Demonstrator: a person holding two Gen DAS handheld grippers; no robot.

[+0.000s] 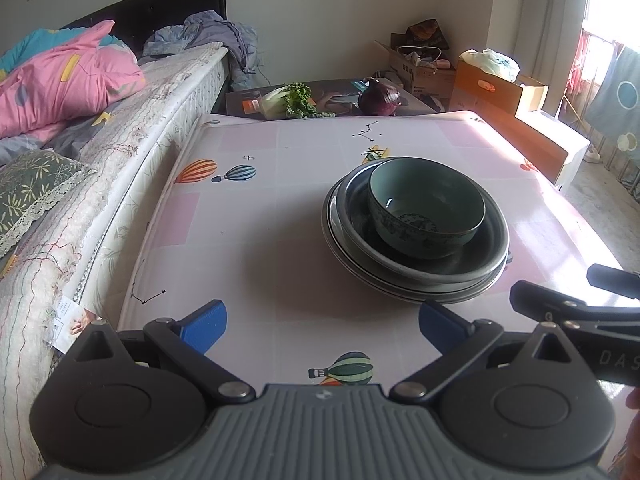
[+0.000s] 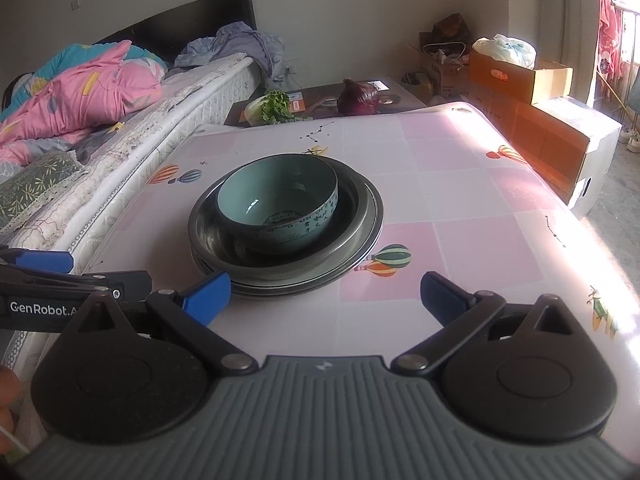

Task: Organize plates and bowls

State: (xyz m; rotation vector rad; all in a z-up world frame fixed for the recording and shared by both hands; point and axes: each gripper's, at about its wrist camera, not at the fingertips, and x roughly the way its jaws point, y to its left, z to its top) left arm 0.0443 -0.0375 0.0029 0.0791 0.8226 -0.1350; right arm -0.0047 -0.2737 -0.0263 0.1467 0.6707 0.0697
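The left gripper (image 1: pixel 322 326) and the right gripper (image 2: pixel 325 295) were both spread wide, grasping nothing. How many metal plates (image 1: pixel 404 276) were stacked was hard to count. Just beyond the blue fingertips (image 2: pixel 208 294), at frame centre, the glazed green bowl (image 2: pixel 280 204) sat inside them on the glossy tablecloth (image 1: pixel 256 216).

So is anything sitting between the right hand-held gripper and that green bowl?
Nothing visible. Only bare tablecloth lies between the open right hand-held gripper and the green bowl, which sits inside stacked metal plates.
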